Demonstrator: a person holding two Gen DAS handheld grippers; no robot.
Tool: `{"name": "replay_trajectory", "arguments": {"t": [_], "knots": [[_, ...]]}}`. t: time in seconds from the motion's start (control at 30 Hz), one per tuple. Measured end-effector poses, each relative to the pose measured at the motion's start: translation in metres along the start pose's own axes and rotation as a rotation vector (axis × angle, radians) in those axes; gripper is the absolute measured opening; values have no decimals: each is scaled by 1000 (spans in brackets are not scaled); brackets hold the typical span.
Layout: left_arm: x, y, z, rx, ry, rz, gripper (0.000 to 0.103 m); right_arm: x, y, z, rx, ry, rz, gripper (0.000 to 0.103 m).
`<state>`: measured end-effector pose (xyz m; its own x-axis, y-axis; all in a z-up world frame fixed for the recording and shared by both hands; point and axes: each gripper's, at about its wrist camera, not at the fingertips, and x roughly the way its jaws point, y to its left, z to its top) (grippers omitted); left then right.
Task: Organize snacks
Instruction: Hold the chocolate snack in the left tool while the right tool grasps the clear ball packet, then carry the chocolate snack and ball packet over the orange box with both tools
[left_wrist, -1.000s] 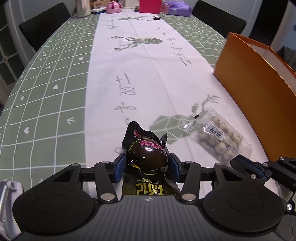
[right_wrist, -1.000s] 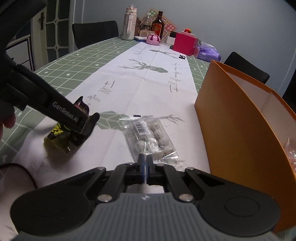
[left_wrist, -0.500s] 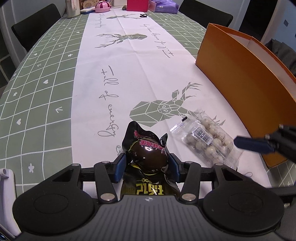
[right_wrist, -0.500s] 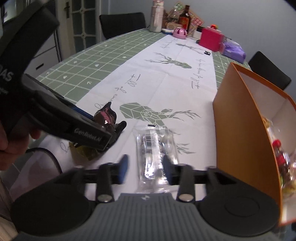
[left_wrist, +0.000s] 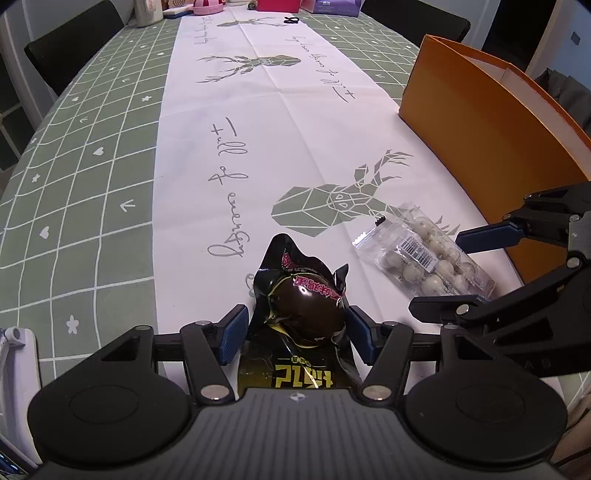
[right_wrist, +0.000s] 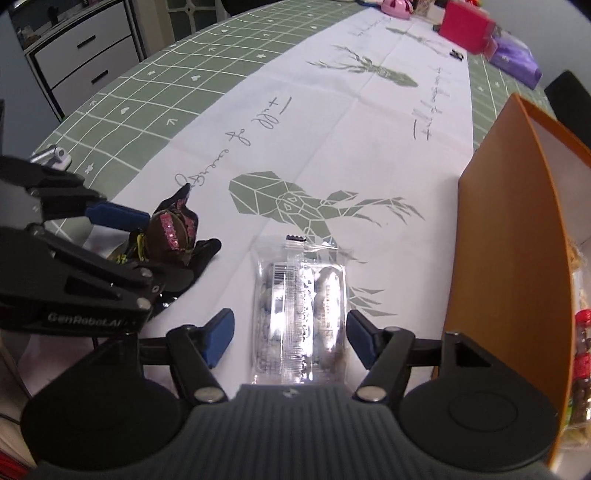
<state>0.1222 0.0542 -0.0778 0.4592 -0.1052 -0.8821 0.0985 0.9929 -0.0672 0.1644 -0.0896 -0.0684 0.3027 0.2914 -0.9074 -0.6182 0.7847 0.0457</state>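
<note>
My left gripper is shut on a black snack packet with pink and yellow lettering, just above the tablecloth. It also shows in the right wrist view. A clear packet of white balls lies flat to its right. My right gripper is open, its pads on either side of the near end of the clear packet without touching it. The orange box stands on the right, snacks visible inside it.
A white runner with deer prints covers the green checked tablecloth. A pink box, a purple pack and bottles stand at the far end. Black chairs surround the table. White drawers stand at left.
My right gripper has opened from shut and come down over the near end of the clear packet. My left gripper has lifted and pulled back a little with the black packet.
</note>
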Motion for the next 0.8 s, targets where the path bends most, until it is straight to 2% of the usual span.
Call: {"name": "replay_trajectory", "arguments": {"t": [0.37,0.5,0.57,0.63,0.7,0.8], "knots": [[1,-3,-4,43,-27,20,70,1,4,-1,-19,10,-26,68],[1,0,-4,27,-30,19,69,1,1,6,-47,-6,-81,86],[1,-1,-4,33,-32,23,69,7,-4,6,-30,22,-53,86],[1,0,-5,32,-35,24,69,15,-11,3,22,53,11,86],[1,1,-4,24,-38,20,72,14,-10,0,20,38,11,87],[2,1,-3,21,-46,34,76,13,-4,-3,-5,23,-12,82]]}}
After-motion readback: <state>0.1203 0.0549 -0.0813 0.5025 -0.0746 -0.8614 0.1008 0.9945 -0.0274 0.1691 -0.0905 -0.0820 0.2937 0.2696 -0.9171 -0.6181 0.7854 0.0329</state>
